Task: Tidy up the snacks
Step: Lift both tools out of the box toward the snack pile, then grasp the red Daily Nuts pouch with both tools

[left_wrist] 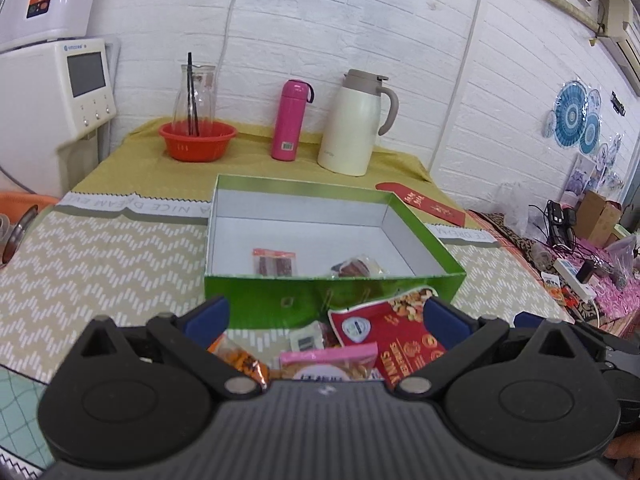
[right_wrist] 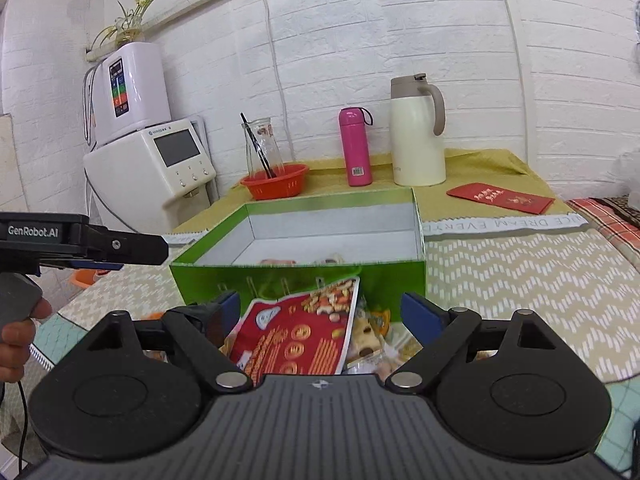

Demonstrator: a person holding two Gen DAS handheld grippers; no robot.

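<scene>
A: Where are the snacks?

B: Two packets lie inside the green box (left_wrist: pixel 320 300); a red nut bag (right_wrist: pixel 296 340) and others are piled just before it.

A: And the tongs?

B: The left gripper (left_wrist: pixel 326 314) and right gripper (right_wrist: pixel 320 314) are both spread wide, holding nothing.

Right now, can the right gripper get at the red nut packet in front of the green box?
Probably yes. The right gripper is open, and the red nut packet lies between its fingers, on top of the other snacks, with nothing over it. The green box stands just behind, and the left gripper is off to the side.
</scene>
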